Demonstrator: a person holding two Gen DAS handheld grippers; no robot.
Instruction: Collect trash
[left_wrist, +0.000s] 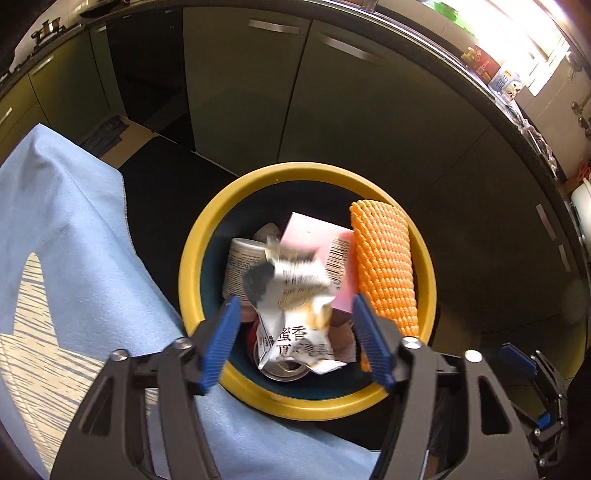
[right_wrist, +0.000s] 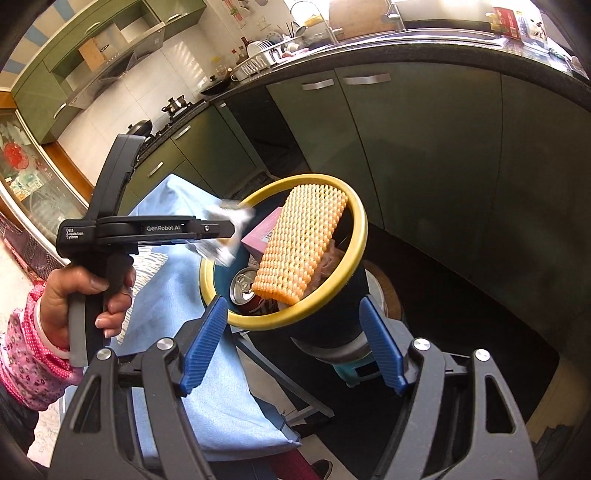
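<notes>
Left claw (left_wrist: 295, 339) gapes over bin (left_wrist: 207, 236); only right view shows hand (right_wrist: 79, 295).

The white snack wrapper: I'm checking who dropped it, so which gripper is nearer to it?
Left. The left gripper is open directly above the white snack wrapper, over the yellow-rimmed bin. The right gripper hangs off to the side, open and empty.

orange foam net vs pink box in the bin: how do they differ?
The orange foam net is a ribbed mesh sleeve; the pink box is smooth card with a barcode. The net leans against the bin's yellow rim and reaches up to it; the box sits tilted lower among the other trash. The net shows nearly whole; a white wrapper partly covers the box. Both are inside the bin, side by side.
</notes>
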